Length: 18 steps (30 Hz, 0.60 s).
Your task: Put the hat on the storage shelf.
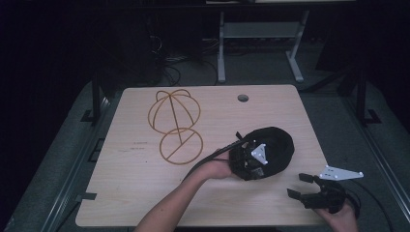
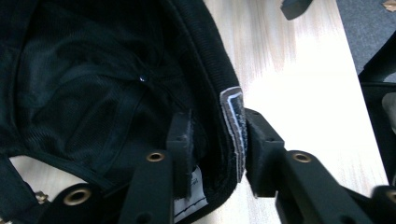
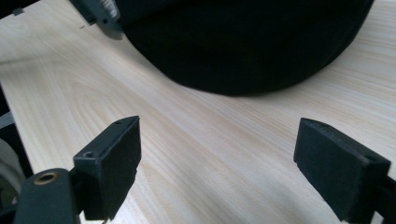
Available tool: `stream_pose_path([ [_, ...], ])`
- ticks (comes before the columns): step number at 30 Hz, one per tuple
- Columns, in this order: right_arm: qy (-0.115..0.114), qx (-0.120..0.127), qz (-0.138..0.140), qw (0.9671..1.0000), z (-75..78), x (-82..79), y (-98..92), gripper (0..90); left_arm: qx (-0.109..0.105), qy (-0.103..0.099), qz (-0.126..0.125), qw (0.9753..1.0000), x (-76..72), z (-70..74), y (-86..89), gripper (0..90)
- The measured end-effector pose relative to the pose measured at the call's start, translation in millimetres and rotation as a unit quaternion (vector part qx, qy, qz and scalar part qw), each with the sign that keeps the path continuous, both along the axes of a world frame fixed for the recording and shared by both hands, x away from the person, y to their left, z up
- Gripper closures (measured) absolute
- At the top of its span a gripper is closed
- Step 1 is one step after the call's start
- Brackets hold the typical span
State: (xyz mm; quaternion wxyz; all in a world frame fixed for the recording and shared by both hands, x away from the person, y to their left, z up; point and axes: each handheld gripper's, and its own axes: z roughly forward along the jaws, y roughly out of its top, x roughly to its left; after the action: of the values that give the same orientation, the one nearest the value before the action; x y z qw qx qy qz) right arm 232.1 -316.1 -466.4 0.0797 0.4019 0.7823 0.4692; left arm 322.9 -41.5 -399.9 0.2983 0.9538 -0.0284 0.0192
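A black cap (image 1: 273,147) lies at the right middle of the wooden table (image 1: 145,193), its hollow side toward my left gripper (image 1: 251,162). In the left gripper view the cap's rim (image 2: 219,79) with a grey-edged strap tab (image 2: 233,116) runs between the jaws, and my left gripper (image 2: 215,140) is shut on that rim. My right gripper (image 1: 300,186) stands open near the table's front right corner, apart from the cap. In the right gripper view the open gripper (image 3: 217,158) faces the cap's outer crown (image 3: 243,42) across bare wood.
A golden wire hat stand (image 1: 175,123) with a round base lies left of the cap. A cable hole (image 1: 242,98) sits near the table's far edge. Table legs and cables stand on the dark floor beyond. The table's left half is bare wood.
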Motion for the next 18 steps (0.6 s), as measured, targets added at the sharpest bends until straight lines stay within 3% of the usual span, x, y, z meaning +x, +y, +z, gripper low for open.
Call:
stream_pose_path([
  [7,-0.012,-0.004,-0.001,0.9999,1.3,-1.4,4.4,14.7,-0.002,-0.005,-0.001,1.0000,-4.9,5.8,-0.2,77.8],
  [13,-0.021,-0.002,-0.002,0.9998,2.9,-2.1,9.2,14.6,-0.006,0.006,-0.002,1.0000,-4.8,14.7,1.9,80.9],
  [18,-0.027,-0.001,-0.003,0.9996,5.9,-1.3,12.4,14.7,-0.033,0.019,0.004,0.9993,-4.3,26.3,8.4,81.3],
])
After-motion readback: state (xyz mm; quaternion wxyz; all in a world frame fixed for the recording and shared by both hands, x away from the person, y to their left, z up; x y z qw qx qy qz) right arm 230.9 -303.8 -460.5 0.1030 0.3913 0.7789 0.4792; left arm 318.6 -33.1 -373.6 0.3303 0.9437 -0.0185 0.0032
